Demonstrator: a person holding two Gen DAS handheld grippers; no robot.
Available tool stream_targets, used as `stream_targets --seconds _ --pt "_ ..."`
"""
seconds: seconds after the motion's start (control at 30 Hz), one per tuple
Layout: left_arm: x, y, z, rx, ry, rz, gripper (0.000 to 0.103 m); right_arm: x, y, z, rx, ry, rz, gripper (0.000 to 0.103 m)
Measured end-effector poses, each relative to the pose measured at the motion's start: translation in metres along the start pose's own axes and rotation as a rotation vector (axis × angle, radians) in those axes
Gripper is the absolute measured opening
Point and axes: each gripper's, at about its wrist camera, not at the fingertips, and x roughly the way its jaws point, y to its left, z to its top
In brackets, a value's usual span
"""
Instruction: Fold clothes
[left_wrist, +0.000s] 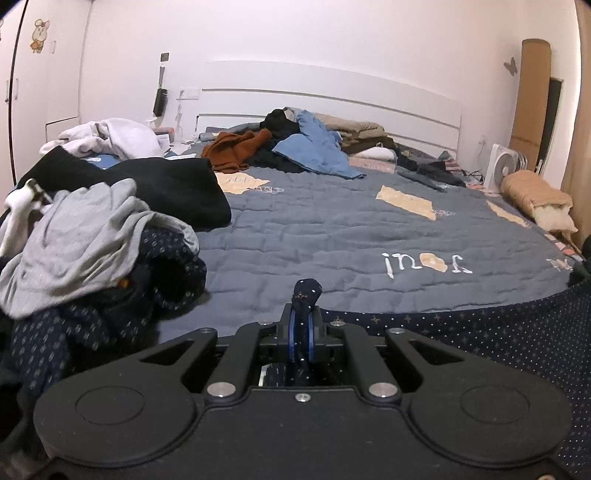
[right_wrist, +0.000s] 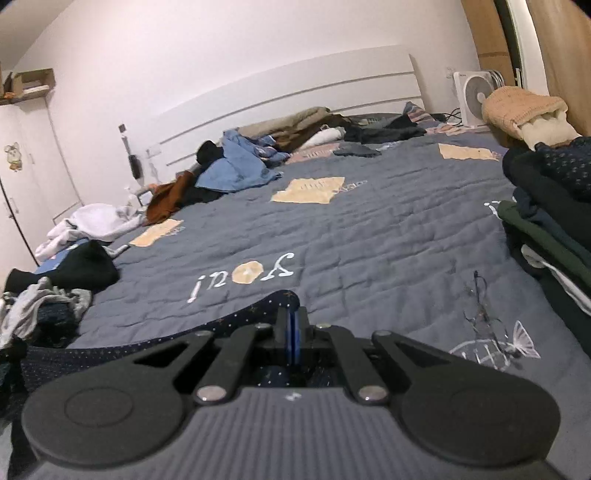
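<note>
Navy dotted fabric garment (left_wrist: 480, 332) is pinched at two spots, so I read this as stretching an edge out before a fold. Far left, a crumpled pile of grey and navy-patterned clothes (left_wrist: 85, 251) waits on the grey-blue quilted bedspread (left_wrist: 332, 229). My left gripper (left_wrist: 303, 314) is clenched on a bunched corner of the garment, cloth poking up past the tips. The edge runs rightward to my right gripper (right_wrist: 293, 321), also clamped tight on the hem, thin fabric barely visible between its jaws. Both grippers tilt slightly down toward the bed, low over the near edge. Far right, a stack of folded dark clothes (right_wrist: 546, 206) sits, likely finished pieces.
</note>
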Motion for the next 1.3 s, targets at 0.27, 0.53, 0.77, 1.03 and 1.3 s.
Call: stream_targets --seconds 0.27,0.53,0.77,1.03,1.3 --pt "0.047 0.000 0.011 0.043 0.032 0.021 0.007 0.055 -0.003 0.006 -0.016 0.025 -0.044 0.001" --pt "0.086 0.004 -0.016 0.051 0.147 0.041 0.007 0.099 -0.001 -0.018 -0.104 0.140 -0.068 0.002" --pt "0.051 0.017 -0.010 -0.039 0.109 0.060 0.013 0.080 0.001 -0.018 -0.106 0.137 -0.047 0.010" --pt "-0.035 0.005 -0.015 -0.118 0.020 0.012 0.034 0.005 -0.006 -0.023 -0.001 0.071 -0.006 0.039" --pt "-0.095 -0.012 -0.060 -0.214 0.018 -0.025 0.044 -0.058 -0.008 -0.068 0.022 0.102 -0.015 0.040"
